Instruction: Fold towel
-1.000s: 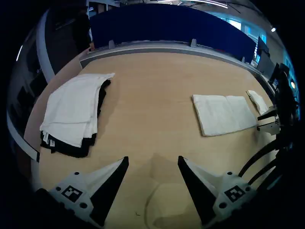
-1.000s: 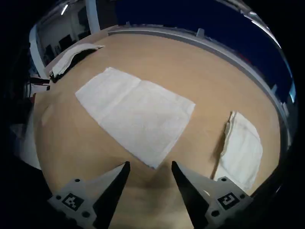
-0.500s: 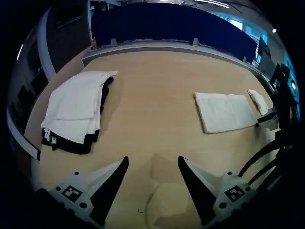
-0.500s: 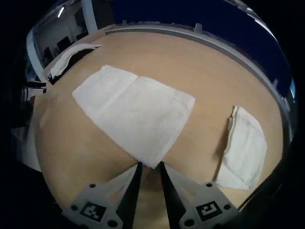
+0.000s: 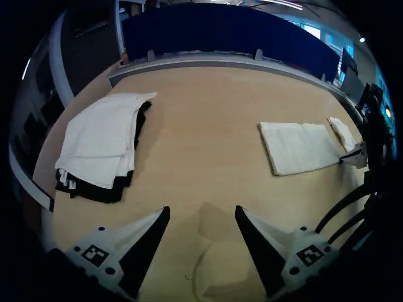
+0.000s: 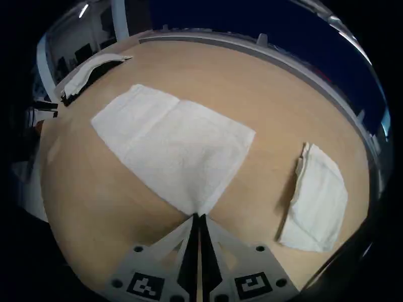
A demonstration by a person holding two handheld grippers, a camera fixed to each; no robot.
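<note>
Right gripper [image 6: 199,216] jaws have closed on towel [image 6: 171,146] corner | left gripper [image 5: 201,207] jaws wide over table [image 5: 211,110]

Table [image 5: 211,131]: bears all the cloth; a partition [image 5: 226,30] stands along its far edge.
Towel [image 6: 176,146]: lies flat in the middle of the table, its near corner between the tips of the right gripper [image 6: 199,217].
Small folded towel [image 6: 315,201]: right of the towel in the right gripper view, near it but apart.
Stack of towels [image 5: 101,141]: far left, well apart from the towel.
Left gripper [image 5: 201,214]: over the near edge, with the stack ahead on its left and the towel ahead on its right.
</note>
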